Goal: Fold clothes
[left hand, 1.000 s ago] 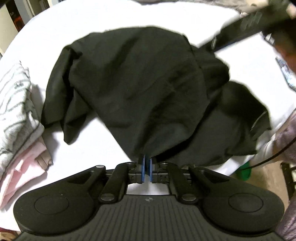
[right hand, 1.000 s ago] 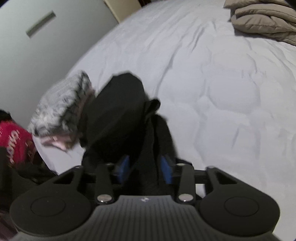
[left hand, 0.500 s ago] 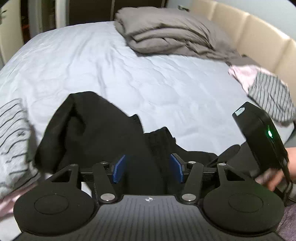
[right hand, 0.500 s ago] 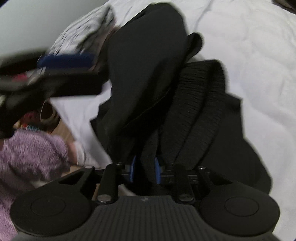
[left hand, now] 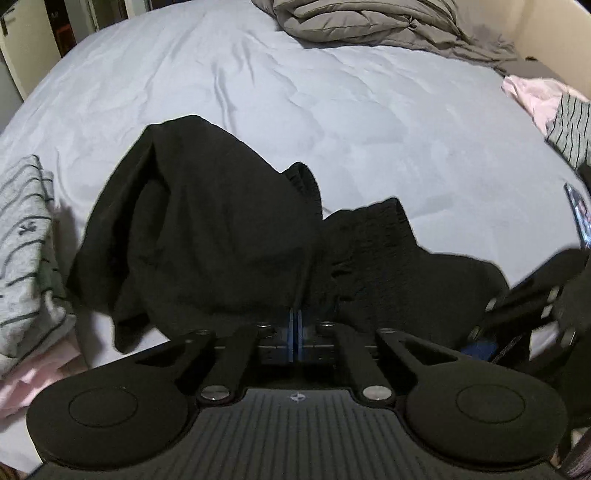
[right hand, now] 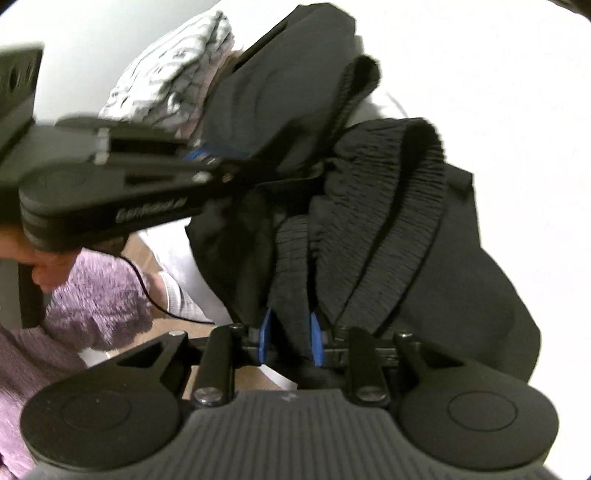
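A black garment (left hand: pixel 221 240) lies bunched near the front edge of the bed, its ribbed waistband (left hand: pixel 369 240) folded over to the right. My left gripper (left hand: pixel 295 332) is shut, its blue pads pinching a fold of the black cloth. In the right wrist view the same garment (right hand: pixel 461 295) fills the middle. A strip of the ribbed waistband (right hand: pixel 291 258) runs between the blue pads of my right gripper (right hand: pixel 290 336), whose jaws are opening slightly while still touching it. The left gripper (right hand: pixel 207 155) crosses that view at upper left.
Folded grey striped clothing (left hand: pixel 26 251) sits on pink cloth (left hand: pixel 33 373) at the left. A grey duvet (left hand: pixel 369 22) lies at the far side of the pale sheet (left hand: pixel 295 92). Pink and striped clothes (left hand: pixel 546 107) lie far right. A purple fuzzy sleeve (right hand: pixel 92 295) hangs below the bed edge.
My left gripper opened, shifted along the garment, and shut again on a fold. My right gripper came down onto the ribbed waistband and took it between its pads.
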`<control>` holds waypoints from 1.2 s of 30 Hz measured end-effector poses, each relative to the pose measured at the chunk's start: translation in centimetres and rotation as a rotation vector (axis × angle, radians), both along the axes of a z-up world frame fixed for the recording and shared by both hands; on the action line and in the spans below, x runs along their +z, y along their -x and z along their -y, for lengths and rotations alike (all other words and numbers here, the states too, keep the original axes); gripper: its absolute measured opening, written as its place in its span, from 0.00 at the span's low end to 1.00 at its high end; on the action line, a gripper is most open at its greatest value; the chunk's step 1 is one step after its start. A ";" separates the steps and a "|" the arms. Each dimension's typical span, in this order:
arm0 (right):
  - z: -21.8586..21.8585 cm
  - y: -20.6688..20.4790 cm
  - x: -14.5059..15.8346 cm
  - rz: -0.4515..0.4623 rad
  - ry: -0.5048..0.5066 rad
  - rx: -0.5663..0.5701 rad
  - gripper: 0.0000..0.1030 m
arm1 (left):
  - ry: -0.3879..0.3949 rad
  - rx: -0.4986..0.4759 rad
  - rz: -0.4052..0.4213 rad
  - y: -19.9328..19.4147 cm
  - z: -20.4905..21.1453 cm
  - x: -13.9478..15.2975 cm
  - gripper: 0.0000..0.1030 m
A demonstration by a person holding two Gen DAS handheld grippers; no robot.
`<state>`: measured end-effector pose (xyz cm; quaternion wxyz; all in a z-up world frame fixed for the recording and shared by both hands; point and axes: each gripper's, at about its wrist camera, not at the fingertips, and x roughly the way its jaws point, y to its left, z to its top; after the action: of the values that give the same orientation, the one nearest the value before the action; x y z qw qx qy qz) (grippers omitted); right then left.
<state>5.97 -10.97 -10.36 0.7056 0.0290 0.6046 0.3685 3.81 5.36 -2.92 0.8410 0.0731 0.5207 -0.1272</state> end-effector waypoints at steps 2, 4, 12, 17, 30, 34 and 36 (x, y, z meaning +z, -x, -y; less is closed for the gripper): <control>0.8 -0.6 0.7 0.020 -0.005 -0.026 0.29 | -0.002 0.016 -0.005 0.4 -0.9 0.2 0.00; 1.4 -1.2 1.4 0.049 -0.005 -0.050 0.29 | 0.000 0.034 -0.013 0.7 -1.9 0.3 0.00; 3.7 -3.9 2.6 0.141 0.011 -0.167 0.32 | -0.048 0.110 -0.069 1.8 -6.0 -0.6 0.00; 3.2 -5.2 3.4 0.175 -0.006 -0.205 0.50 | -0.004 0.098 -0.045 2.1 -6.3 0.0 0.00; 2.5 -6.3 4.4 0.188 -0.018 -0.229 0.61 | 0.066 -0.020 0.129 -0.6 -2.6 6.2 0.45; 2.1 -6.0 4.1 0.190 -0.004 -0.198 0.61 | 0.056 -0.057 0.149 -3.0 -0.1 6.1 0.45; 1.9 -6.0 4.0 0.195 0.001 -0.187 0.61 | 0.052 -0.065 0.144 -4.3 0.9 5.5 0.45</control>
<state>11.92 -12.85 -6.41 0.7922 0.0490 0.5281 0.3018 8.09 4.41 2.63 0.8732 0.0772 0.4530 -0.1622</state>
